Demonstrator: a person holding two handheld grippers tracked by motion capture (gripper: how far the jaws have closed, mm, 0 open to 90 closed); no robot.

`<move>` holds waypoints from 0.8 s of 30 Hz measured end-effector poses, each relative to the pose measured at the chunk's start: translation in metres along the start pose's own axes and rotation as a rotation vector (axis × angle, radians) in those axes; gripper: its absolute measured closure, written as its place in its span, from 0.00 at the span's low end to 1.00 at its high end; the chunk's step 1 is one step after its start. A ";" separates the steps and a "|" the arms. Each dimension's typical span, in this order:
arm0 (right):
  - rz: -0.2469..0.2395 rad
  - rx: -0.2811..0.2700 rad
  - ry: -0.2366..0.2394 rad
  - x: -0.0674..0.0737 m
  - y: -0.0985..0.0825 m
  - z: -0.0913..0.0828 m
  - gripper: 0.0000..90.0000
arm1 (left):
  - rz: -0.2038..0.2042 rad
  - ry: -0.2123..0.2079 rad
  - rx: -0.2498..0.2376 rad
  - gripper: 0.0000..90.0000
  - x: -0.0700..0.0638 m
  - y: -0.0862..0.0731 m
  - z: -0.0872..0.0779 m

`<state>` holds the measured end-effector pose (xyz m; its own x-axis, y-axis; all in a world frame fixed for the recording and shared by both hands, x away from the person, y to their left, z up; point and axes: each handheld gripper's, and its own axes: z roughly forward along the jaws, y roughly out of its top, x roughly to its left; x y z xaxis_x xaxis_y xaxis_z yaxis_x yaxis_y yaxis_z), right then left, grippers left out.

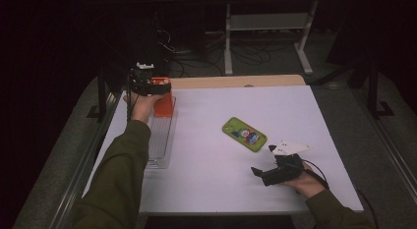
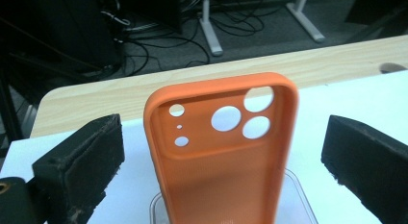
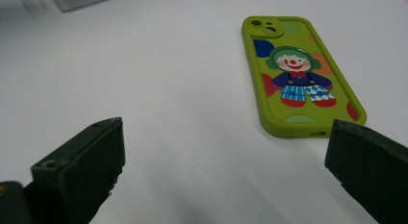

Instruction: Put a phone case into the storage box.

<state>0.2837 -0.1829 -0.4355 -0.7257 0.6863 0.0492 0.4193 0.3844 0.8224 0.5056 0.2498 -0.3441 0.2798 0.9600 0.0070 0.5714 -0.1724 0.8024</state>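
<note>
An orange phone case [image 1: 164, 105] stands upright at the far end of a clear tray [image 1: 160, 140] on the left of the table. My left gripper [image 1: 147, 81] is right behind it. In the left gripper view the orange case [image 2: 221, 156] shows its inner side and camera holes and rises between the two wide-apart jaws of the left gripper [image 2: 223, 137], with neither pad touching it. A green phone case with a clown picture [image 1: 244, 134] lies flat mid-table. My right gripper [image 1: 262, 159] rests open just short of it, and the green case [image 3: 300, 72] lies ahead of the right gripper [image 3: 226, 132], toward its right jaw.
A white sheet [image 1: 221, 189] covers the table, with a wooden strip [image 1: 236, 81] along the far edge. The clear tray's rim [image 2: 298, 185] sits under the orange case. Beyond the table are desk legs and cables on a dark floor.
</note>
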 end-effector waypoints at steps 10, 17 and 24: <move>-0.003 0.001 -0.011 0.001 0.002 0.000 0.00 | 0.097 -0.118 0.014 0.01 -0.004 -0.007 -0.036; 0.009 -0.006 -0.013 -0.001 0.001 -0.004 0.00 | 0.158 -0.207 0.020 0.01 -0.018 -0.017 -0.059; 0.009 -0.013 -0.017 -0.003 0.003 -0.003 0.00 | 0.203 -0.321 0.006 0.01 -0.039 -0.027 -0.078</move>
<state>0.2851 -0.1858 -0.4316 -0.7124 0.7001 0.0475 0.4189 0.3700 0.8292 0.4191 0.2344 -0.3189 0.6148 0.7883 -0.0227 0.4836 -0.3541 0.8004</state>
